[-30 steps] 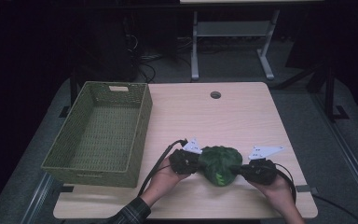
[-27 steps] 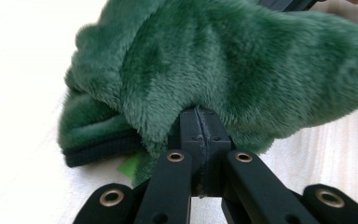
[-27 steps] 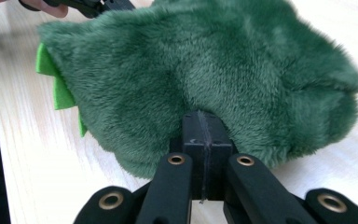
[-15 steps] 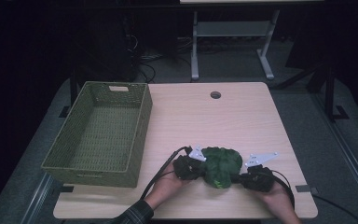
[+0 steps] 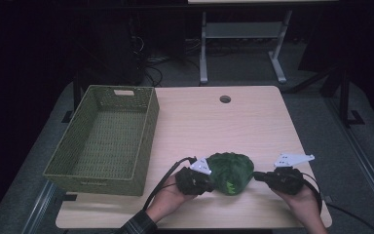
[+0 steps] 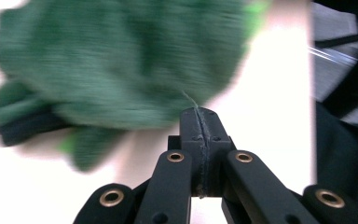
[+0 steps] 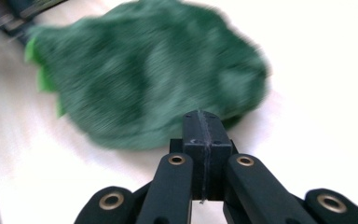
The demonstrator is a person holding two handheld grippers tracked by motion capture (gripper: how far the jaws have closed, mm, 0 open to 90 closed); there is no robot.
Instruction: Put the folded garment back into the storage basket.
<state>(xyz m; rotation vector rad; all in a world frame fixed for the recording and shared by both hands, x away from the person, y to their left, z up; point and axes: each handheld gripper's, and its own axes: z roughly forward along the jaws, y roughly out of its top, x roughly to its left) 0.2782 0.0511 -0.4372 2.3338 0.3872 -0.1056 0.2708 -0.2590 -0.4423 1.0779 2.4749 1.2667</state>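
A crumpled dark green fuzzy cloth with bright green trim lies on the light wooden table near its front edge. My left gripper is shut at the cloth's left side, tips against its edge. In the left gripper view the jaws are pressed together, a thin green fibre sticks out of the seam, and the cloth is blurred just beyond. My right gripper is shut, just right of the cloth. In the right gripper view its jaws meet at the cloth's near edge.
A green woven basket stands on the table's left side, nothing visible inside. A round cable hole sits near the far edge. A metal stand and cables are on the dark floor behind the table.
Both hands have dropped slightly toward the table's front edge. The right gripper has drawn a little to the right, off the cloth. The cloth has shifted slightly.
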